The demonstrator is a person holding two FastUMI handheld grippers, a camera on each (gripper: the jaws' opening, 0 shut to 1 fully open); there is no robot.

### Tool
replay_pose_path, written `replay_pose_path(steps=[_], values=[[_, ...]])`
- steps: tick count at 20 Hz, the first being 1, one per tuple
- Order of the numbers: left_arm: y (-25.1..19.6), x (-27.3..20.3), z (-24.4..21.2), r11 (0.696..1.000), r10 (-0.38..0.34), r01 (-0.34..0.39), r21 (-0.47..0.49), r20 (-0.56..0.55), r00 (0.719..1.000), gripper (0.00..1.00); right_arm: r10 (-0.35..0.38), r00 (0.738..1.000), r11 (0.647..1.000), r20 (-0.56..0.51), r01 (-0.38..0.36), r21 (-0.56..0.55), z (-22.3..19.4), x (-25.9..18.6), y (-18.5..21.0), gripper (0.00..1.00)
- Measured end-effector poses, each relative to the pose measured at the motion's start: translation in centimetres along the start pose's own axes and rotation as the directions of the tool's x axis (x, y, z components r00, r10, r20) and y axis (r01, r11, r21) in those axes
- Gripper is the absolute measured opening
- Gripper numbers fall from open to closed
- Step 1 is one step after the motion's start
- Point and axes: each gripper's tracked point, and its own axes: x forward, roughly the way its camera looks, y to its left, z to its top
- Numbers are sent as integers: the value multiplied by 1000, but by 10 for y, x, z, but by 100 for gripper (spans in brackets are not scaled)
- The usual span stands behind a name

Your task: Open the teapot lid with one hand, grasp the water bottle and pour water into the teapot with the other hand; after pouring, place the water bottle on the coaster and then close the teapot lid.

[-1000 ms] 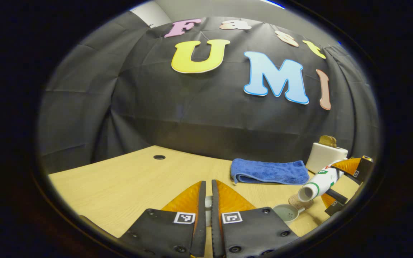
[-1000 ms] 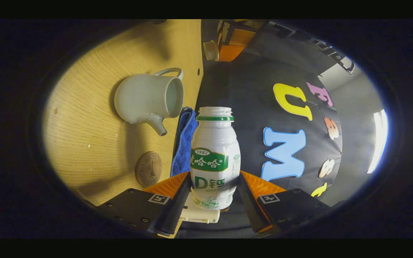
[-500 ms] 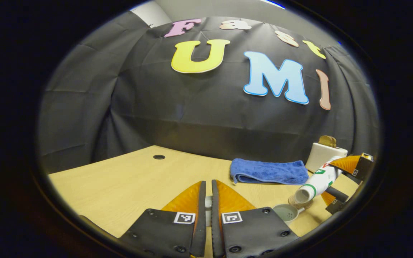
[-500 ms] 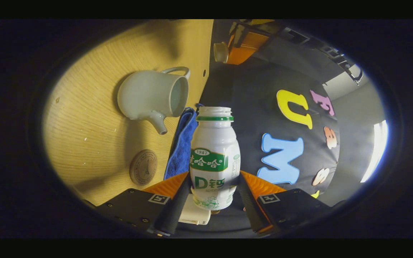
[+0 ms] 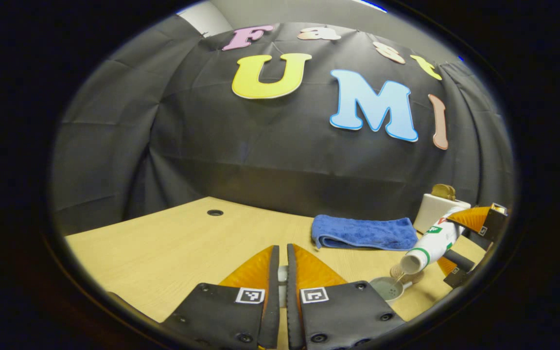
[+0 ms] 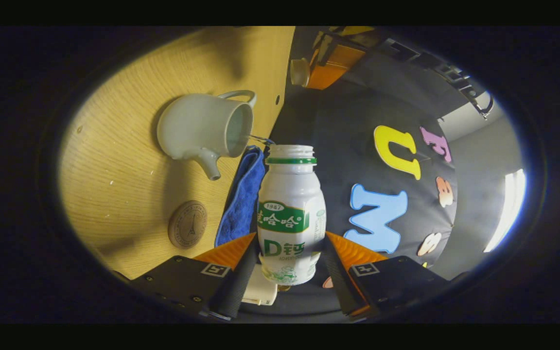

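My right gripper [image 6: 290, 238] is shut on a white water bottle [image 6: 289, 209] with a green label and no cap. The bottle is tipped mouth-down over the open pale teapot [image 6: 204, 129]. In the left gripper view the tilted bottle [image 5: 430, 243] sends a thin stream of water into the teapot's mouth [image 5: 388, 288], with the right gripper [image 5: 457, 243] around its base. My left gripper [image 5: 282, 248] is shut on the teapot lid [image 5: 282, 281], held above the table left of the pot. The right gripper view shows the lid [image 6: 299, 72] in the left gripper [image 6: 311, 65]. A round brown coaster [image 6: 187, 224] lies beside the teapot.
A folded blue towel [image 5: 365, 233] lies behind the teapot, near the black cloth wall. A white box [image 5: 438, 209] with a brown object on top stands at the back right. The wooden table [image 5: 163, 253] has a cable hole [image 5: 215, 212] at the far left.
The right gripper has tipped the bottle further down toward the teapot, and water now runs from its mouth into the pot. The left gripper has held still with the lid.
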Motion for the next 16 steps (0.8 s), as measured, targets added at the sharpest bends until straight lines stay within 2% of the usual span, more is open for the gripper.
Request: replay_pose_path(steps=[1,3,4,7,8,9,11,12,16], values=[[0,0,0,1000,-1,1,0,-1,1000,13,-4,1000,1000,1,4,-4,0,0,0,75],[0,-1,-1,1000,0,0,0,-2,1000,17,-10,1000,1000,2,10,-12,-1,0,0,75],[0,0,-1,1000,-1,1,0,-2,1000,13,-12,1000,1000,4,13,-16,0,0,-1,75],[0,1,-1,1000,2,-2,3,-3,1000,13,-18,1000,999,9,18,-29,3,-2,-3,75],[1,0,0,1000,2,-2,3,-2,1000,17,-21,1000,999,11,21,-34,4,-3,-5,75],[1,0,-1,1000,1,-1,2,-2,1000,10,-24,1000,999,12,24,-38,4,-2,-6,75],[0,1,-1,1000,-2,2,1,-2,1000,10,-29,999,999,15,29,-44,3,-1,-8,75],[0,0,0,1000,-1,1,1,-3,1000,13,-31,999,998,16,32,-48,3,0,-9,75],[0,-1,0,1000,-1,1,-1,-4,1000,13,-42,999,997,19,43,-63,1,2,-11,75]])
